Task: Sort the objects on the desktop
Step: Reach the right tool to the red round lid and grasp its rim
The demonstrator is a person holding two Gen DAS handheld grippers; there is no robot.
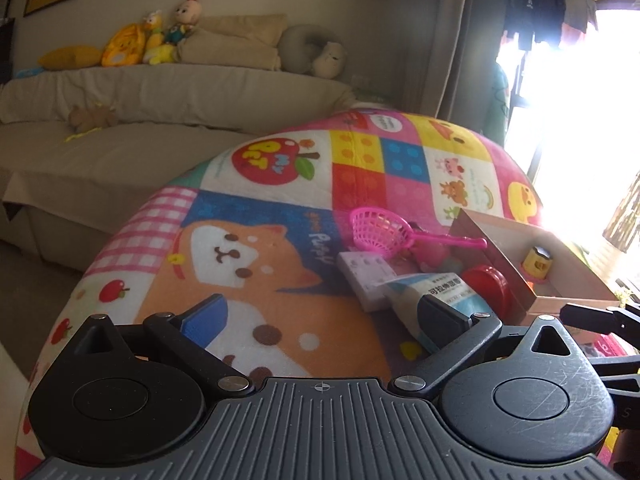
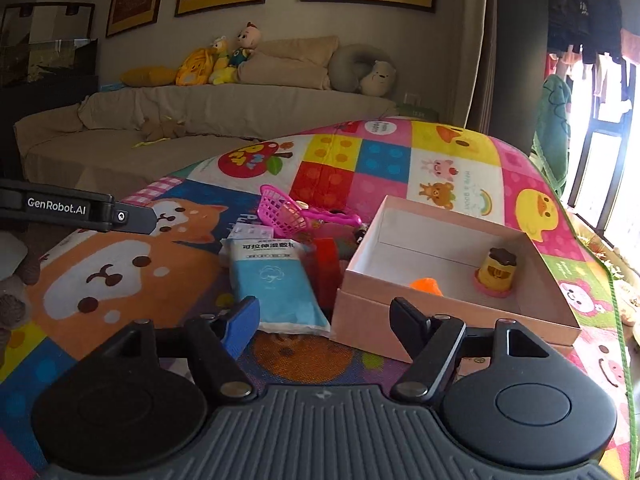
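Note:
An open pink cardboard box (image 2: 540,280) (image 1: 568,264) stands on the colourful mat. It holds a yellow pudding toy (image 2: 496,272) (image 1: 538,264) and an orange toy (image 2: 428,286). Left of the box lie a blue wipes pack (image 2: 272,280) (image 1: 436,292), a white blister pack (image 1: 366,276), a red object (image 2: 328,268) (image 1: 488,284) and a pink toy net scoop (image 2: 286,210) (image 1: 380,228). My left gripper (image 1: 320,320) is open and empty, its right finger beside the wipes pack. My right gripper (image 2: 324,320) is open and empty, near the box's front left corner.
The mat (image 2: 120,280) covers a table whose far edge meets a beige sofa (image 2: 200,120) with plush toys (image 2: 216,60). My left gripper's body (image 2: 72,210) shows at the left in the right wrist view. A bright window (image 1: 580,100) is on the right.

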